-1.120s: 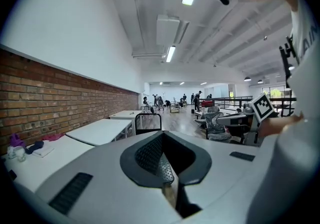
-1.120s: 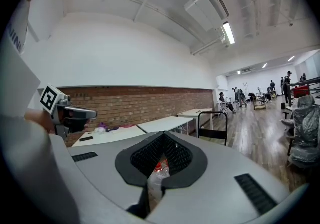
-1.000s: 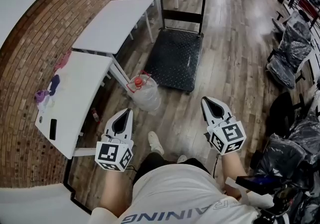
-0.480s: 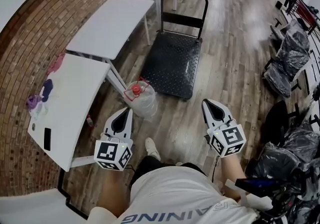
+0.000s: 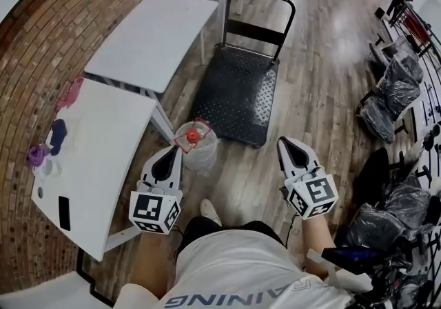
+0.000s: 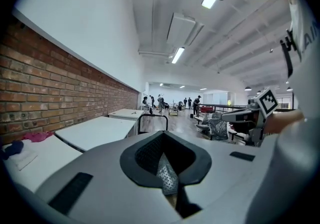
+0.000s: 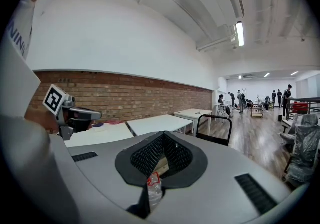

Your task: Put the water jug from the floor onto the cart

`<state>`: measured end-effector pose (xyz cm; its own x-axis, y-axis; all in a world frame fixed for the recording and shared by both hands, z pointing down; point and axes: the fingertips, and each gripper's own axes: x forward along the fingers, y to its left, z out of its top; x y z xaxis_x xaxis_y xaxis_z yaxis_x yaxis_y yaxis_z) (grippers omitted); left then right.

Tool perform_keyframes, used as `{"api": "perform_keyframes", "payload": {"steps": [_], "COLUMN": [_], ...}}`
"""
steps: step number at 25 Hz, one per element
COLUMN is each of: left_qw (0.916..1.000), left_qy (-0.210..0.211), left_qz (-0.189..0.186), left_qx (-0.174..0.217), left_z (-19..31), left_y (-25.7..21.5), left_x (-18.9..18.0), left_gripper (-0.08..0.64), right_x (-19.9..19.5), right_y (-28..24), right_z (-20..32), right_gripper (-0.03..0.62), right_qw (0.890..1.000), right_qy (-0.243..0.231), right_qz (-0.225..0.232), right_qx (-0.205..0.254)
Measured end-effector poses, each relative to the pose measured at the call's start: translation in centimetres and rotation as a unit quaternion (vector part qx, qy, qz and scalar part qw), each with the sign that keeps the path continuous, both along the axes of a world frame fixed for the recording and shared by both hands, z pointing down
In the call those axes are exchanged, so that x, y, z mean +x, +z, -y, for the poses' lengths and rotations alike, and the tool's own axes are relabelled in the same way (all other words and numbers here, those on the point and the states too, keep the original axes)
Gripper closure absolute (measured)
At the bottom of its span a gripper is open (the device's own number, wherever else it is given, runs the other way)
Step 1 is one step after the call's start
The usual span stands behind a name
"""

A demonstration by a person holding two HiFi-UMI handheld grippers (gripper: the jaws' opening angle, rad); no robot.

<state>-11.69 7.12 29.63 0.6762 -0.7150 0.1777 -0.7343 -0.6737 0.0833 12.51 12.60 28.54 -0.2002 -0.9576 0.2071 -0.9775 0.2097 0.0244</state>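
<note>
Jug (image 5: 196, 152) of clear plastic stands on the wood floor (image 5: 324, 114), just beside the near corner of the black cart (image 5: 238, 90) and near a leg of the white table (image 5: 96, 142), a little ahead of the left gripper (image 5: 172, 154). Left gripper and right gripper (image 5: 283, 143) both have jaws pressed together, holding nothing. The jug looks bulky, probably heavy if filled, and its smooth round wall is likely slippery. The red handle (image 5: 182, 141) at the neck, by the red cap (image 5: 193, 136), seems the surest hold, with the other gripper steadying the body.
</note>
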Motion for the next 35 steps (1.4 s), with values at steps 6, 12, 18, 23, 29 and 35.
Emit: {"api": "perform_keyframes", "payload": {"steps": [6, 12, 18, 23, 29, 35], "left_qw": [0.9999, 0.9997, 0.9997, 0.9984, 0.9941, 0.9839], "left_qy": [0.009, 0.012, -0.014, -0.053, -0.107, -0.175], "left_qz": [-0.006, -0.012, -0.007, 0.0, 0.005, 0.017], "left_qx": [-0.006, -0.015, -0.016, -0.018, -0.017, -0.031], "left_z": [4.3, 6.4, 9.2, 12.2, 16.1, 19.4], "left_y": [0.8, 1.9, 2.5, 2.4, 1.9, 1.9], "left_x": [-2.3, -2.8, -3.9, -3.9, -1.8, 1.2], "left_gripper": [0.56, 0.558, 0.558, 0.558, 0.558, 0.558], "right_x": [-2.1, -2.5, -3.8, -3.7, -1.2, 1.9], "right_y": [-0.3, -0.2, 0.9, 1.0, 1.4, 2.9], "right_z": [3.5, 6.4, 11.0, 16.0, 22.2, 28.1], "right_gripper": [0.588, 0.588, 0.588, 0.588, 0.588, 0.588], "right_qw": [1.0, 1.0, 1.0, 0.998, 0.993, 0.983], "right_qy": [0.01, 0.01, -0.023, -0.064, -0.115, -0.178], "right_qz": [-0.011, -0.014, -0.004, 0.006, 0.006, 0.028], "right_qx": [-0.003, -0.008, -0.005, -0.001, -0.002, -0.024]}}
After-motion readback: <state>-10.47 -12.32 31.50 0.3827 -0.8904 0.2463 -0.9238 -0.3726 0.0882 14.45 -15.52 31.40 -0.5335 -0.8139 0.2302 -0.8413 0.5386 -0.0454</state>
